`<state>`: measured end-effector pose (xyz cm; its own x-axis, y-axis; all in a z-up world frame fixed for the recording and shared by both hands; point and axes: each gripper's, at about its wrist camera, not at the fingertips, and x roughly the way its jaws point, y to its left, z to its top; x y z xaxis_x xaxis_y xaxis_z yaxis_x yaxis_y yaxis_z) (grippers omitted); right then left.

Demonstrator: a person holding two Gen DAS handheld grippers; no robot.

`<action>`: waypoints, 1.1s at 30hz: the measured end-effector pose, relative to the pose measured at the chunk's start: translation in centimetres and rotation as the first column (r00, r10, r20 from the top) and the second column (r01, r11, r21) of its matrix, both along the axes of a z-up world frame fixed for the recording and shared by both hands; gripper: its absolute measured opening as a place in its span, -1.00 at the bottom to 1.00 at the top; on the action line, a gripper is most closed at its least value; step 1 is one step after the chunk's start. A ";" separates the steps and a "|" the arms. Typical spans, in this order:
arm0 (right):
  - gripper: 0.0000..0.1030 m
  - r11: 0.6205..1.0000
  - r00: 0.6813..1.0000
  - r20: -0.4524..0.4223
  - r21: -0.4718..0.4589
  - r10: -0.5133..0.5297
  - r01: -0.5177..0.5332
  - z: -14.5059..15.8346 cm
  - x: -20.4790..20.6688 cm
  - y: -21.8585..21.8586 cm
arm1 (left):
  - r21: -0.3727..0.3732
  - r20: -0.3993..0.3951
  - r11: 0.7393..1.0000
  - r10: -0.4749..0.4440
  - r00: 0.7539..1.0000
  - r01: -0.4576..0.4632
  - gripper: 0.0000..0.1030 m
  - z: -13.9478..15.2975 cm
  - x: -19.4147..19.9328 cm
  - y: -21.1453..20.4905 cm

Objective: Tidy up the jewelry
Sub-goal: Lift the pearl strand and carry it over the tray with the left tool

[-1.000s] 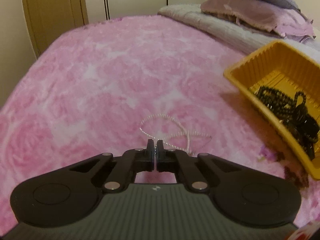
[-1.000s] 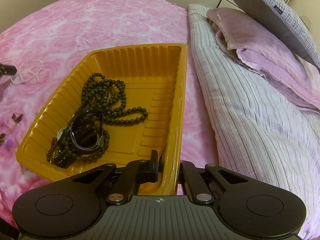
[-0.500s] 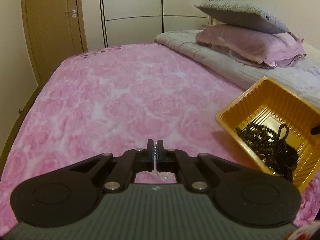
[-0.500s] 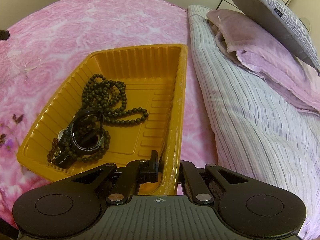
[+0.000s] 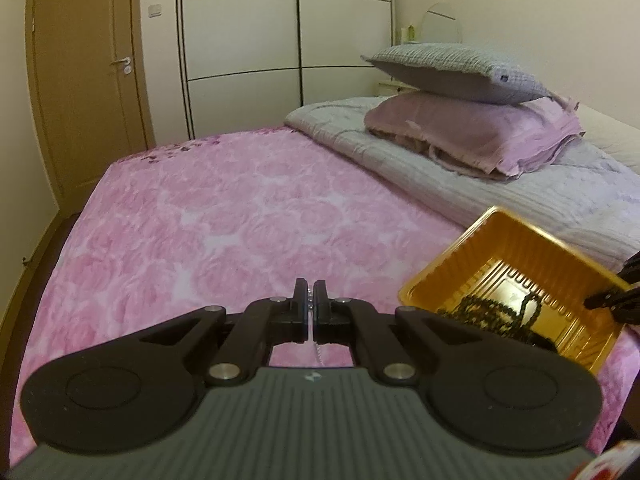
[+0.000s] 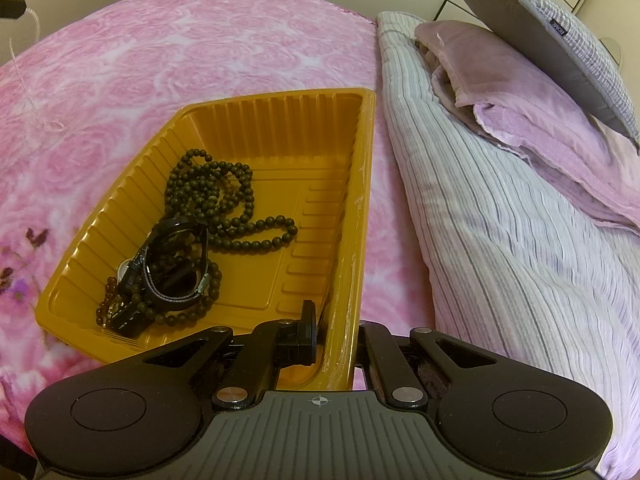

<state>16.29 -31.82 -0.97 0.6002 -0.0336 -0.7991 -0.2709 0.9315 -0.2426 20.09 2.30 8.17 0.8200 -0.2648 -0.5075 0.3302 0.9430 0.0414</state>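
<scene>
As left gripper (image 5: 311, 298) pinches it, chain (image 6: 24, 80) dangles vertically.

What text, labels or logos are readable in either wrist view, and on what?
Small dark tag on the grey pillow: light lettering, upside down and too small to read for certain.
Same tag in the left wrist view: just a dark speck, unreadable.
Right tool body: a crosshair mark, no words.
Left tool body: a small white emblem, no letters.

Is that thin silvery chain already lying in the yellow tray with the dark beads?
No: the silvery chain dangles from the left hand-held gripper above the pink bedspread, outside the yellow tray.
</scene>
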 end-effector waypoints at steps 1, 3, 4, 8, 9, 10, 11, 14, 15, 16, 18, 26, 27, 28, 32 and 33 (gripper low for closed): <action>-0.92 1.000 1.000 0.000 -0.001 0.000 0.000 0.0 0.0 0.0 | -0.001 0.003 1.000 -0.007 1.000 0.007 -0.98 0.2 0.0 -0.2; -0.92 1.000 1.000 0.001 -0.001 0.001 -0.001 0.0 0.0 0.0 | 0.002 0.011 1.000 -0.019 1.000 0.019 -0.98 0.6 -0.1 -0.6; -0.92 1.000 1.000 0.002 -0.001 0.001 -0.001 0.0 0.0 0.0 | 0.003 0.014 1.000 -0.026 1.000 0.026 -0.98 0.8 -0.1 -0.9; -0.92 1.000 1.000 0.002 -0.002 0.002 -0.002 0.0 0.0 0.1 | 0.004 0.025 0.999 -0.051 0.998 0.050 -0.98 1.3 -0.2 -2.1; -0.92 1.000 1.000 0.002 -0.002 0.002 -0.002 0.0 0.0 0.1 | 0.003 0.026 0.998 -0.056 0.998 0.056 -0.98 1.4 -0.1 -2.3; -0.92 1.000 1.000 0.002 -0.002 0.002 -0.002 0.0 0.0 0.1 | 0.002 0.027 0.998 -0.062 0.998 0.062 -0.98 1.5 -0.1 -2.6; -0.92 1.000 1.000 0.002 -0.002 0.001 -0.001 0.0 0.0 0.1 | 0.001 0.029 0.998 -0.066 0.997 0.066 -0.98 1.6 -0.1 -2.8; -0.92 1.000 1.000 0.001 -0.001 0.002 -0.002 0.0 0.0 0.1 | 0.001 0.031 0.996 -0.084 0.996 0.084 -0.98 1.9 -0.1 -3.6; -0.92 1.000 1.000 0.001 0.000 0.002 -0.002 0.0 0.0 0.1 | 0.003 0.032 0.996 -0.090 0.995 0.090 -0.98 2.0 0.0 -3.8; -0.92 1.000 1.000 0.001 0.000 0.002 -0.002 0.0 0.0 0.2 | 0.004 0.034 0.995 -0.097 0.995 0.097 -0.98 2.1 0.0 -4.1; -0.92 1.000 1.000 0.002 0.000 0.002 -0.002 0.0 0.0 0.2 | 0.005 0.036 0.994 -0.110 0.993 0.110 -0.98 2.3 -0.1 -4.6; -0.92 1.000 1.000 0.003 0.002 0.003 -0.003 0.0 0.0 0.3 | -0.002 0.042 0.987 -0.162 0.986 0.162 -0.98 3.0 0.3 -7.1; -0.92 1.000 1.000 0.003 0.001 0.003 -0.003 0.0 0.0 0.3 | -0.004 0.042 0.986 -0.169 0.985 0.169 -0.98 3.0 0.4 -7.4; -0.92 1.000 1.000 0.003 0.002 0.003 -0.003 0.0 0.0 0.3 | -0.006 0.041 0.984 -0.178 0.983 0.178 -0.98 3.1 0.5 -7.8; -0.92 1.000 1.000 0.004 0.007 0.002 -0.002 0.0 0.0 0.4 | -0.016 0.047 0.977 -0.214 0.976 0.214 -0.98 3.8 0.6 -9.5; -0.92 1.000 1.000 0.004 0.008 0.002 -0.002 0.0 0.0 0.3 | -0.019 0.052 0.974 -0.225 0.973 0.226 -0.98 4.1 0.6 -10.0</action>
<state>16.26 -31.47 -0.94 0.6032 -0.0259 -0.7972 -0.2723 0.9327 -0.2364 20.73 -7.66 12.25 0.7615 -0.4576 -0.4590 0.5323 0.8456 0.0401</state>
